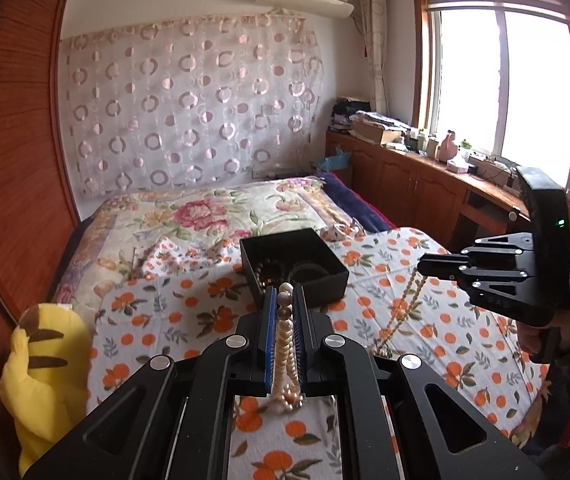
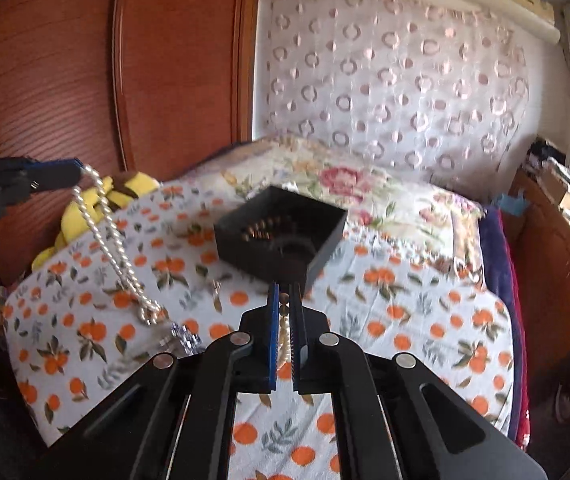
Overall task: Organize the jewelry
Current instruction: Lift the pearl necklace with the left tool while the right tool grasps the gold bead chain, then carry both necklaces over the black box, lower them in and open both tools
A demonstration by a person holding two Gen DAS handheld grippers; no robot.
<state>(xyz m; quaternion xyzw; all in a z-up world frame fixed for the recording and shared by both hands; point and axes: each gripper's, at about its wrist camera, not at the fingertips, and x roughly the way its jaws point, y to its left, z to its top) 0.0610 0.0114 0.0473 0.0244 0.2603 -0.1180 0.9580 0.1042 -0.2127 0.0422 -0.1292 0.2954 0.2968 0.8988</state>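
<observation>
Pearl necklace (image 1: 285,344) is pinched between the left gripper (image 1: 284,300) fingers, low centre of the left wrist frame — the strand runs down between the blue pads and bunches up just below them. From the right wrist view you can see that same strand dangling from the gripper at the left edge, its lower end down near the orange-print sheet (image 2: 405,300) by a small sparkly piece (image 2: 183,336) lying there.

Right gripper (image 2: 284,300) is clamped too, on a gold bead chain (image 1: 405,304) — in the left wrist view it hangs from the tips at the right of the frame down toward the sheet.

Black box (image 2: 281,236) sits on the bed around the middle of both frames, just beyond both sets of fingertips, with dark beads (image 2: 263,228) and a dark ring-shaped thing (image 2: 293,248) inside. Yellow plush toy (image 1: 41,368) is at the lower left of the left wrist frame, against the wooden wardrobe (image 1: 9,140).
</observation>
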